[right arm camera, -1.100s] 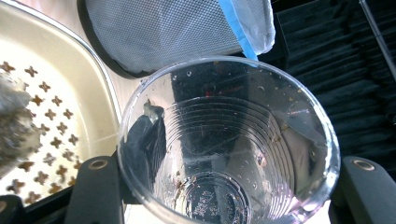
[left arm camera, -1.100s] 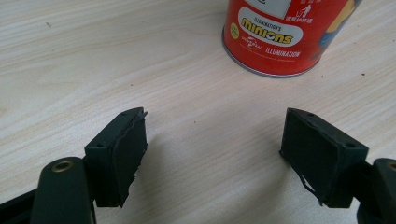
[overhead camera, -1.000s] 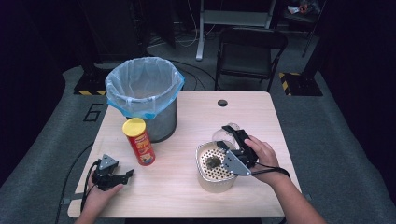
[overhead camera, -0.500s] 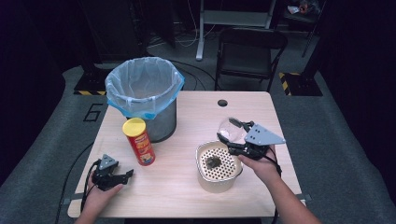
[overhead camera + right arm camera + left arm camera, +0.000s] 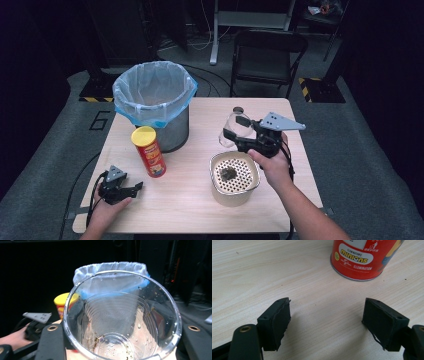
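My right gripper (image 5: 237,127) is shut on a clear plastic cup (image 5: 231,129), held on its side above the table's right half, mouth toward the camera on the gripper. In the right gripper view the cup (image 5: 122,320) sits between both jaws, with brown specks on its walls. Just below it stands a beige pot with a perforated strainer (image 5: 234,177) holding a dark clump of residue. My left gripper (image 5: 131,189) rests open on the table at the front left. Its pads (image 5: 279,320) are wide apart with bare wood between them, and a red snack can (image 5: 364,258) stands just ahead.
A grey bin with a blue liner (image 5: 154,102) stands at the table's back left, and the red can with a yellow lid (image 5: 148,151) is in front of it. A black chair (image 5: 267,55) is behind the wooden table (image 5: 185,210).
My right gripper has risen from beside the pot with the cup and levelled out, moving it up and back. The left gripper has stayed put.
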`<state>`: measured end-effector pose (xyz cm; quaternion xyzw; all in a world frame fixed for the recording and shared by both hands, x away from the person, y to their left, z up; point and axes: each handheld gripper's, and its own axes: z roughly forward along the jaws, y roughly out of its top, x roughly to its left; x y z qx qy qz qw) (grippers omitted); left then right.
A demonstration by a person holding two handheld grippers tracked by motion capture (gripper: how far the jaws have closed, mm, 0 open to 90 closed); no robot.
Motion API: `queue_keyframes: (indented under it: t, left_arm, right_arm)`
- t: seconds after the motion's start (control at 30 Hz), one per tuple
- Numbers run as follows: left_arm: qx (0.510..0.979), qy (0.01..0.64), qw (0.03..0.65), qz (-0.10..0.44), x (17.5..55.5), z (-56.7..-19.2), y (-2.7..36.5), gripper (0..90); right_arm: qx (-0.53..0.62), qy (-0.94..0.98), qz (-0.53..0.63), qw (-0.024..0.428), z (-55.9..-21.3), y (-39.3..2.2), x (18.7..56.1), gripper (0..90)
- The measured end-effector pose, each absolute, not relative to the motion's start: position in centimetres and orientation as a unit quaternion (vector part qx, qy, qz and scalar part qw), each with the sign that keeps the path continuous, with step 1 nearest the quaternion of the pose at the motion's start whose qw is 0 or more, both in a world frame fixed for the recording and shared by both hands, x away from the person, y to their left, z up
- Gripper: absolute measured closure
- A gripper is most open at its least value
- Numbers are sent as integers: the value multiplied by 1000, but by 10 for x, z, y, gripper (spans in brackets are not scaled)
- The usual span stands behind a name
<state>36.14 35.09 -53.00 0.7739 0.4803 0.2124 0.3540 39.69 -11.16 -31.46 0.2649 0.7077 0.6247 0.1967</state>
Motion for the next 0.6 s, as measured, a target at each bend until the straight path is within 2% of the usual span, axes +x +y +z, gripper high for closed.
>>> queue_keyframes:
  t: [0.2,0.27,0.33,0.6]
  left_arm:
    - [776,478,353,210,362,-530,351,207]
    - [776,479,354,208,362,-530,351,200]
    - [777,476,355,211,362,-531,350,190]
    - [783,469,353,206,363,-531,349,144]
  right_arm:
    - [246,706,631,206,-277,-79,416,357]
    - [246,706,631,206,-277,-79,416,357]
    - [254,702,638,189,-258,-58,435,358]
    - [245,712,627,201,-231,0,470,356]
